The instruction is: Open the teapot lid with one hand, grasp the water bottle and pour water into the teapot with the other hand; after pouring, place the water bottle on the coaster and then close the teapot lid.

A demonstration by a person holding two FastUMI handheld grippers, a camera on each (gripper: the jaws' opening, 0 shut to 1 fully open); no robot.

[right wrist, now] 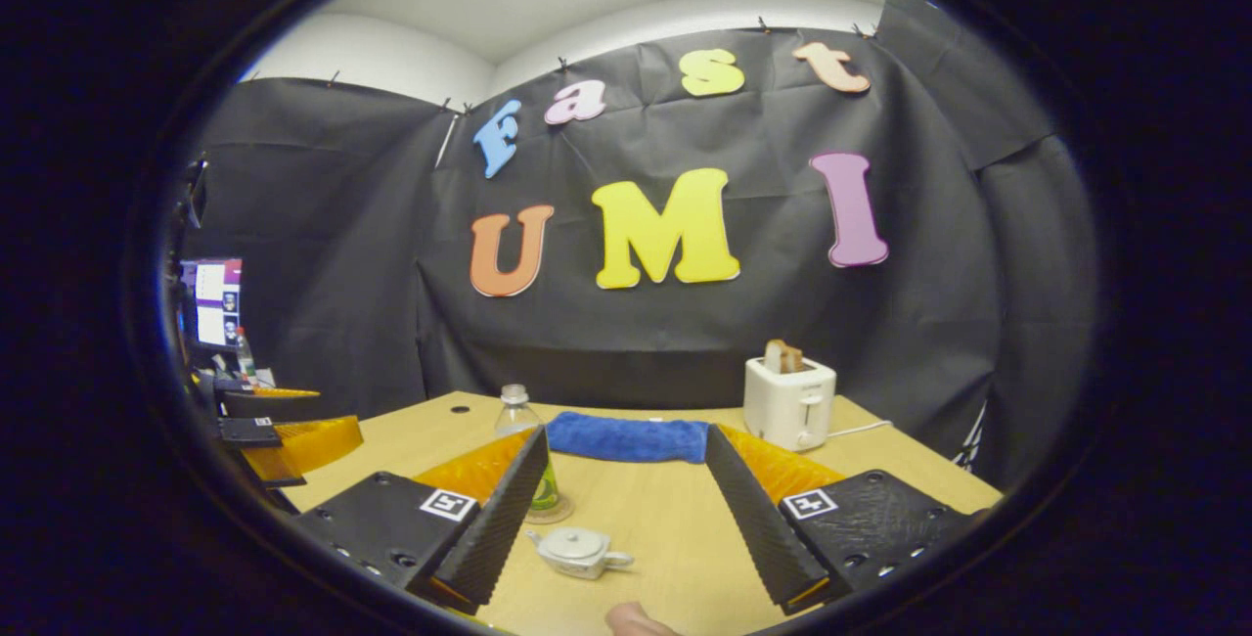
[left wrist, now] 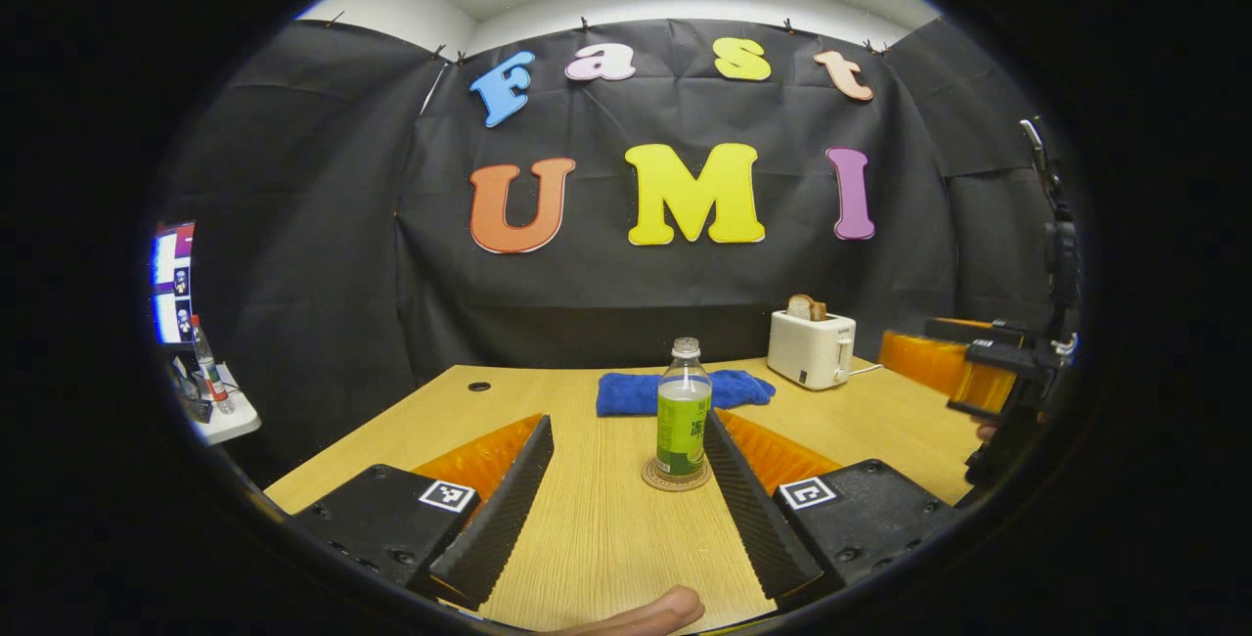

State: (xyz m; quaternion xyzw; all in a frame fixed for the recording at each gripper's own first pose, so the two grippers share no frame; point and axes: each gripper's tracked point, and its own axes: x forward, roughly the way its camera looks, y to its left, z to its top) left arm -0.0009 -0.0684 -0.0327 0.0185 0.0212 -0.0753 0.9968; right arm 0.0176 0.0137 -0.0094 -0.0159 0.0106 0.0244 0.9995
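In the left gripper view, the left tool (left wrist: 626, 504) is spread wide open above the wooden tabletop (left wrist: 587, 538), gripping nothing. The water bottle (left wrist: 683, 408) stands upright on a round coaster (left wrist: 675, 476) between the fingers, farther off. Behind it lie a blue cloth (left wrist: 685, 391) and a white toaster (left wrist: 811, 347). The other tool (left wrist: 988, 372) shows at the right edge.

In the right gripper view, the right tool (right wrist: 626, 519) is also wide open and empty. The small white teapot (right wrist: 579, 551), lid on, sits on the tabletop between its fingers, nearer the left one. The bottle (right wrist: 523, 421) stands partly hidden behind that finger
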